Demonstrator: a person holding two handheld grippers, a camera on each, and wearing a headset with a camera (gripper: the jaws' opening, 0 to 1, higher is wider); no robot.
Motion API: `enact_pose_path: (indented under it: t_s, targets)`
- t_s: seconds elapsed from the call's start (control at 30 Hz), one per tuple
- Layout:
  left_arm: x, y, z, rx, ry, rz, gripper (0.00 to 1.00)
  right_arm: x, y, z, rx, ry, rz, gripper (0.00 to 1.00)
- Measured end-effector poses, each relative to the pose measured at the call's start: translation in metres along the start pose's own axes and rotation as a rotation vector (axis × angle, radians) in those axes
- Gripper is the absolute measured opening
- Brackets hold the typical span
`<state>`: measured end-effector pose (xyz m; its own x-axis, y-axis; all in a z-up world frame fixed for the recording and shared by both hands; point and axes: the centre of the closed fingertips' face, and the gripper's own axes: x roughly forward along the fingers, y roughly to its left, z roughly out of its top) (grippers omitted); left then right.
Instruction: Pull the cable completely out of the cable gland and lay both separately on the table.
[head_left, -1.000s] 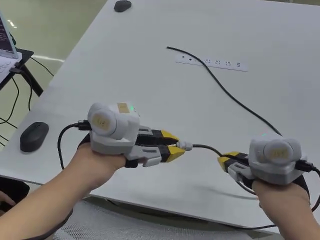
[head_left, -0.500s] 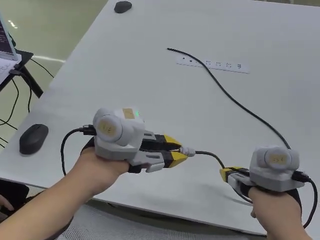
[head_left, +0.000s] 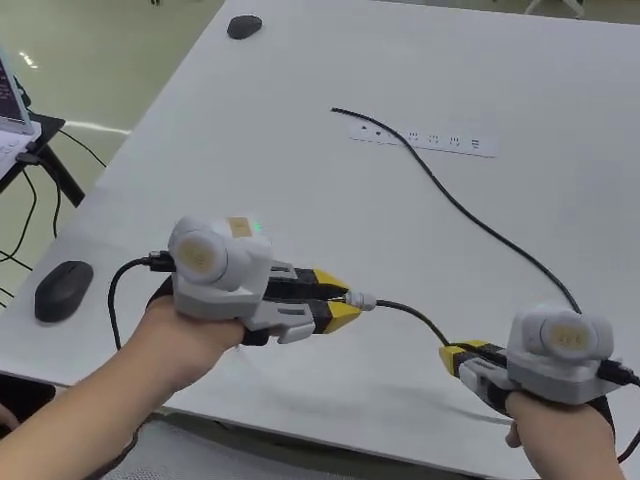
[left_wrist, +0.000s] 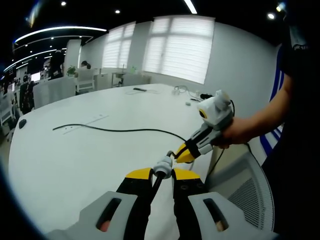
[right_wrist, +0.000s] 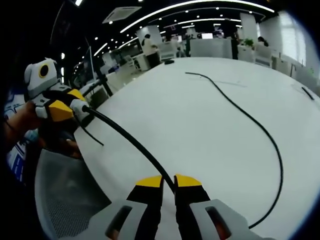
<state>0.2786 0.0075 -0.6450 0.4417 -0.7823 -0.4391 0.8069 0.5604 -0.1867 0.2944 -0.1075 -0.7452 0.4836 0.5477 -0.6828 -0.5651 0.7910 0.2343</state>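
1. Cable gland (head_left: 360, 299): small, pale, hard-looking fitting. It's held up off the table (head_left: 300, 180), well to the near side of the power strip (head_left: 420, 140). Prob. light, and rigid enough to take a firm pinch w/o crushing.
2. Left gripper (head_left: 345, 300) has it. Yellow tips are clamped on the gland body, and the gland's nose pokes out past them. Good hold: it's on the body, not the cable, so the cable can slide.
3. Cable (head_left: 470, 215): thin, black, limp. It sags in a soft arc from the gland to the right gripper (head_left: 452, 355). The rest trails over the table in a long curve, crossing the power strip, free end just beyond it. Rubbery jacket, I'd guess. It should grip OK, but the gland's seal likely drags on it.
4. Right gripper: tips pinched on the cable, some way out from the gland and farther from the power strip than the left one. A hold close to the gland looks best. Further out, slack eats the pull.
5. Pose: left hand is about level, jaws pointing across at the right gripper. Right hand sits lower, jaws pointing back. Both forearms reach in over the table edge opposite the power strip.
6. Judgement: cable's not out yet, it runs into the gland. The pull wants to go straight along the gland's axis, hands moving apart.
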Motion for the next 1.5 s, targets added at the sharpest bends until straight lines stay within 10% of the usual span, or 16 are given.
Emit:
enact_pose_path:
  t_s: [0.47, 0.97, 1.5]
  targets:
    - [0.001, 0.002, 0.001, -0.017, 0.004, 0.001, 0.15, -0.024, 0.064, 0.058, -0.266, -0.084, 0.168, 0.22]
    - [0.004, -0.001, 0.006, -0.019, -0.002, -0.008, 0.15, -0.013, 0.099, 0.084, -0.674, -0.095, 0.156, 0.14]
    - [0.008, -0.006, 0.006, -0.015, -0.001, -0.014, 0.15, -0.012, 0.095, 0.078, -0.598, -0.105, 0.180, 0.03]
